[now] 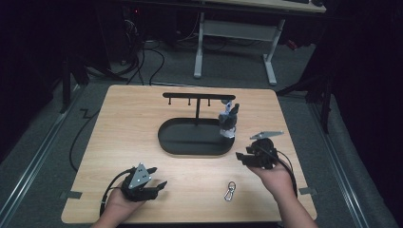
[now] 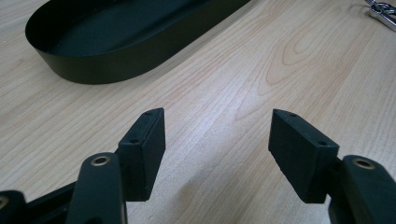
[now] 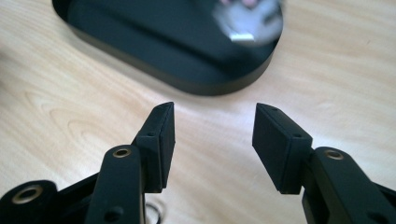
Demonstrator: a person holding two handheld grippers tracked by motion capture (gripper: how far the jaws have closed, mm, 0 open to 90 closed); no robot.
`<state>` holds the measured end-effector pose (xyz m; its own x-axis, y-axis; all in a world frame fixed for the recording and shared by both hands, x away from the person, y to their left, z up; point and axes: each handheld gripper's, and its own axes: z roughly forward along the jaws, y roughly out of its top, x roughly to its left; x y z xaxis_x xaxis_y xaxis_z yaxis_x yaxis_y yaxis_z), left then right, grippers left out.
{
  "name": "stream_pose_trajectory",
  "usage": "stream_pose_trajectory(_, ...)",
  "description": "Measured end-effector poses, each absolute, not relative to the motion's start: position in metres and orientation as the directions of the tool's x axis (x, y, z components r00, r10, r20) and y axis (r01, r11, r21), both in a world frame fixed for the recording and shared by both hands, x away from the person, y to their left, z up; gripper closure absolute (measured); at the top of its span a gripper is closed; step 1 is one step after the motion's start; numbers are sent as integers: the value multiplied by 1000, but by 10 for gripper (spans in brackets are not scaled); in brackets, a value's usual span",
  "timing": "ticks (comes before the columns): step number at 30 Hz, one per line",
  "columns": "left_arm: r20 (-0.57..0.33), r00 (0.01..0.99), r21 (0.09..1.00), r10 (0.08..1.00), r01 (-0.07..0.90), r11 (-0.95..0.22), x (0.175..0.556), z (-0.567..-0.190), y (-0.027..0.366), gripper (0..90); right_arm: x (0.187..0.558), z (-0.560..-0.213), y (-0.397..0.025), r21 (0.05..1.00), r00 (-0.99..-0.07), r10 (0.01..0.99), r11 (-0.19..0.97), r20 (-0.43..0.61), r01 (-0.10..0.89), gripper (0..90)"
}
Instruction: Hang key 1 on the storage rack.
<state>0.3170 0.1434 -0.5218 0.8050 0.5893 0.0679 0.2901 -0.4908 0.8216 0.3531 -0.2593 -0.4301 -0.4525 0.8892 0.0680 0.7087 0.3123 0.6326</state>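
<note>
Nearest the front edge of the wooden table [image 1: 119, 123], the left gripper [image 1: 157, 178] rested low, its jaws spread wide with nothing between them, well short of the black oval tray [image 1: 190, 142]. A metal carabiner clip [image 1: 230, 191] lay flat on the wood, also on the near side of that tray, between the two hands and closer to the right one. The right gripper [image 1: 243, 157] hovered just off the tray's near right end, jaws parted wide and empty. A grey keychain figure [image 1: 228, 121] hung from the tray's hook stand [image 1: 198, 96], over its right end.
</note>
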Motion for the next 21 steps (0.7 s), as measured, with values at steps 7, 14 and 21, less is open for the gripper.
stream_pose_trajectory(7,72,808,819,585,287,-497,315,-522,141,372,318,-471,-266,667,-440,892,268,100,695,488)
stream_pose_trajectory(14,77,811,813,581,286,-507,315,-523,139,372,287,-497,-270,722,-437,894,234,104,651,484)
stream_pose_trajectory(21,82,811,812,579,283,-511,315,-523,137,372,262,-506,-273,716,-445,889,241,108,655,516)
